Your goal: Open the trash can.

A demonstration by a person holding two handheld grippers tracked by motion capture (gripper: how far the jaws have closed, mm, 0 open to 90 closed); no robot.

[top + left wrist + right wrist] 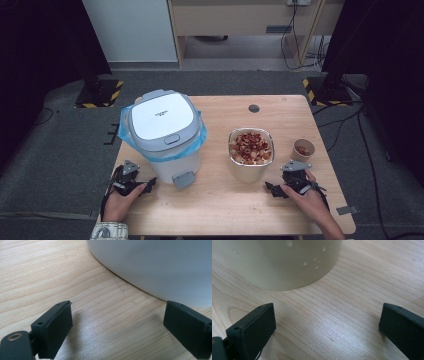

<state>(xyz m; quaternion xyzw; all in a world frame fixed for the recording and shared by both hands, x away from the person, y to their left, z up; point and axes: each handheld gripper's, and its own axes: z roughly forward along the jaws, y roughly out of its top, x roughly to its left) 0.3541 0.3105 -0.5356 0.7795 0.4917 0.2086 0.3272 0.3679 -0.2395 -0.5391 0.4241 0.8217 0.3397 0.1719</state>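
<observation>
Left claw (131, 181): spread, empty, beside bin (165, 131) | Right claw (295, 181): spread, empty, near bowl (250, 152) | both rested on desk (225, 200)

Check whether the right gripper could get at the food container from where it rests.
Probably yes: the right gripper rests open on the table, with bare wood between its fingers and the food container.

We see one small dark print line on the bin lid (161, 119), centre of the white panel, too small to read. We find no other readable text, labels or numbers.
</observation>
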